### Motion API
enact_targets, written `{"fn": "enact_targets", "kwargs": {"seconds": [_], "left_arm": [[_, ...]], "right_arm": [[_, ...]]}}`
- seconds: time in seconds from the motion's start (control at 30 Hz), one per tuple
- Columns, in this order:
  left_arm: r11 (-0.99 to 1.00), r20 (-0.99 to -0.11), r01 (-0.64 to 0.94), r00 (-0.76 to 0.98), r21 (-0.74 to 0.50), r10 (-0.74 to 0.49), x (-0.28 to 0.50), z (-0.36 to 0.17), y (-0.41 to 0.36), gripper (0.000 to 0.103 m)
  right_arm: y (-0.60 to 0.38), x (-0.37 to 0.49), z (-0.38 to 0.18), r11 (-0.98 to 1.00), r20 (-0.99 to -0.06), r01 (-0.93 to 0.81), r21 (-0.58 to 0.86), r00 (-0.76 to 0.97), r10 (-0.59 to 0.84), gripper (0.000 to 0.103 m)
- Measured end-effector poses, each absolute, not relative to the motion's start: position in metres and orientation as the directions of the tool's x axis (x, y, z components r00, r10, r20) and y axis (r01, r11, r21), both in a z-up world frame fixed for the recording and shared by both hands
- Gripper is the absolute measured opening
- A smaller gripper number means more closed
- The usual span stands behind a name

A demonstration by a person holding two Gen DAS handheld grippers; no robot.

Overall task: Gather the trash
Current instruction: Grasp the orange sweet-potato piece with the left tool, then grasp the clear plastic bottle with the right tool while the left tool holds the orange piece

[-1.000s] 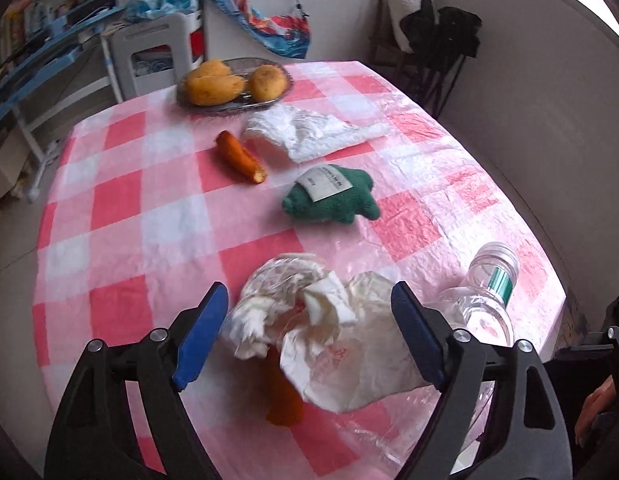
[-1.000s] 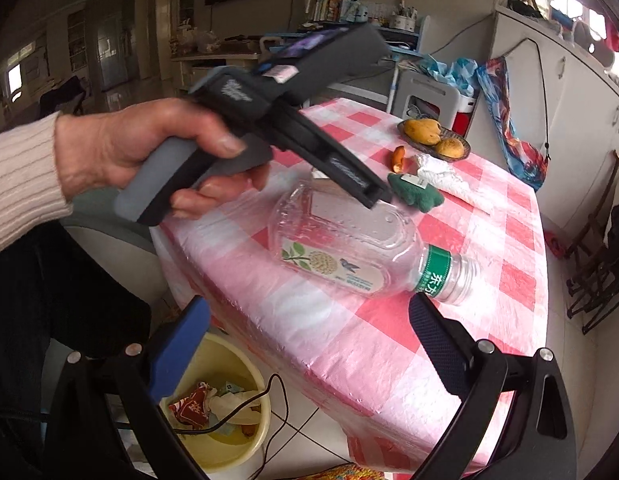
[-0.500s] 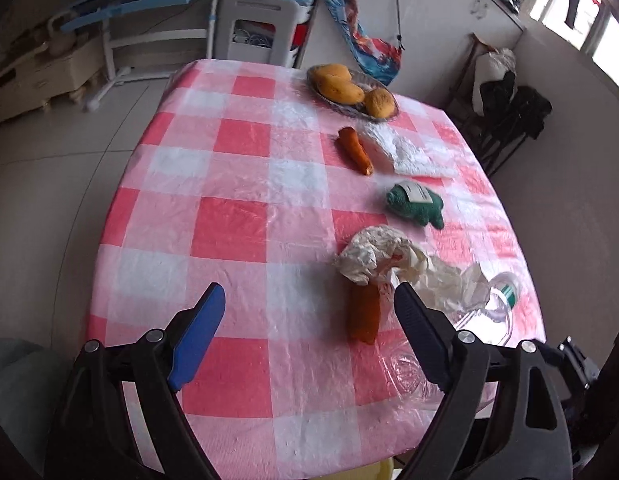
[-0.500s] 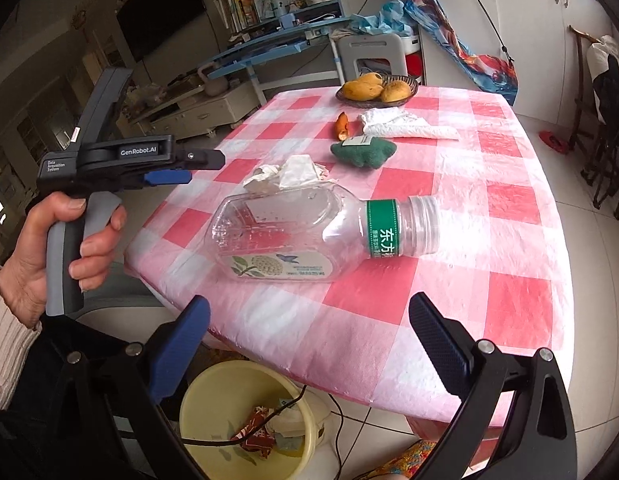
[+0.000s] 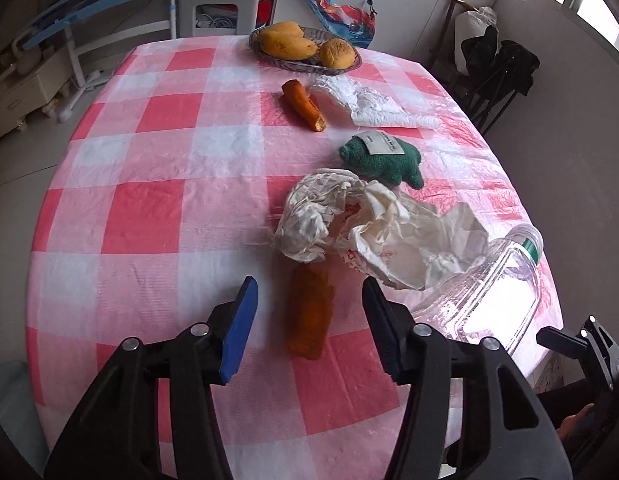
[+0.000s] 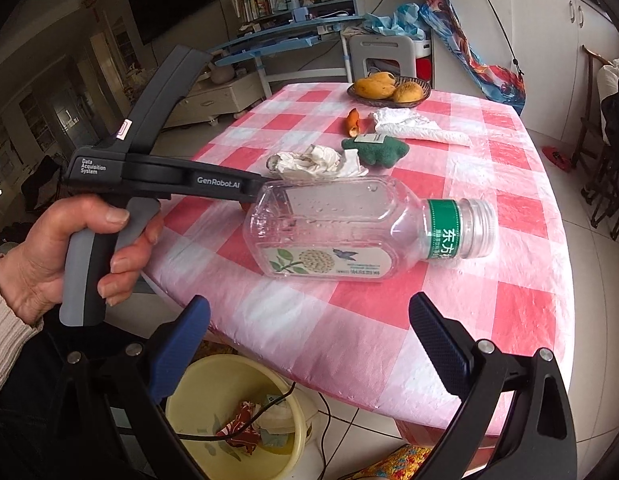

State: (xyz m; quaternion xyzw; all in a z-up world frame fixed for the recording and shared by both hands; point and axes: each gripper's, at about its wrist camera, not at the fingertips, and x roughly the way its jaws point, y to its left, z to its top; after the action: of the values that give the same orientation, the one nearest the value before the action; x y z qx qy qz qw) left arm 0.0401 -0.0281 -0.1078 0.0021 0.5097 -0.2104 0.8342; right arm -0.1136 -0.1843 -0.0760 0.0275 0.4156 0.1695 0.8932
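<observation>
My left gripper point(image 5: 309, 286) points down at the checked table, its jaws closing around an orange peel-like piece point(image 5: 309, 312); the blue pads stand apart from its sides. Just beyond lies crumpled white paper point(image 5: 373, 232), and to the right a clear plastic bottle point(image 5: 485, 292) on its side. My right gripper point(image 6: 309, 306) hangs open and empty before the table edge, short of the bottle point(image 6: 361, 232). A hand point(image 6: 49, 256) holds the left gripper's handle; that gripper's tips are hidden behind the bottle's base.
A yellow bin point(image 6: 229, 412) with scraps and a cable stands on the floor under the table edge. Farther back lie a green plush toy point(image 5: 381, 158), another orange piece point(image 5: 303, 106), a white plastic bag point(image 5: 369, 106) and a fruit basket point(image 5: 305, 46).
The left gripper drew back from the crumpled paper, then came down over the orange piece with its jaws narrowed. The right view rolled at first, then held still.
</observation>
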Motion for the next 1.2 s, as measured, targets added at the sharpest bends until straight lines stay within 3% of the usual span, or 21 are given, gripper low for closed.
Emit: {"fn": "enact_targets", "kwargs": {"seconds": [0.07, 0.1, 0.5, 0.63, 0.8, 1.2], "left_arm": [[0.906, -0.854, 0.371, 0.386, -0.203, -0.35, 0.039, -0.107, -0.033, 0.02], [0.905, -0.86, 0.385, 0.384, -0.182, -0.336, 0.037, -0.107, -0.035, 0.016], [0.917, -0.89, 0.379, 0.366, -0.124, -0.271, 0.001, -0.097, -0.001, 0.015], [0.922, -0.903, 0.381, 0.37, -0.069, -0.22, -0.005, -0.107, -0.004, 0.022], [0.922, -0.886, 0.375, 0.392, -0.09, -0.246, -0.011, -0.098, -0.001, 0.018], [0.92, -0.813, 0.349, 0.473, -0.18, -0.338, -0.014, -0.062, 0.008, 0.018]], "right_arm": [[-0.183, -0.114, -0.076, 0.942, -0.735, -0.281, 0.182, 0.598, 0.32, 0.095], [-0.183, -0.114, -0.076, 0.943, -0.735, -0.283, 0.178, 0.598, 0.318, 0.095], [-0.181, -0.117, -0.071, 0.944, -0.72, -0.287, 0.163, 0.62, 0.312, 0.095], [-0.183, -0.117, -0.071, 0.948, -0.719, -0.276, 0.155, 0.627, 0.3, 0.095], [-0.186, -0.116, -0.069, 0.957, -0.719, -0.264, 0.124, 0.64, 0.27, 0.095], [-0.174, -0.088, -0.041, 0.813, -0.724, -0.528, -0.245, 0.657, 0.209, 0.095]]}}
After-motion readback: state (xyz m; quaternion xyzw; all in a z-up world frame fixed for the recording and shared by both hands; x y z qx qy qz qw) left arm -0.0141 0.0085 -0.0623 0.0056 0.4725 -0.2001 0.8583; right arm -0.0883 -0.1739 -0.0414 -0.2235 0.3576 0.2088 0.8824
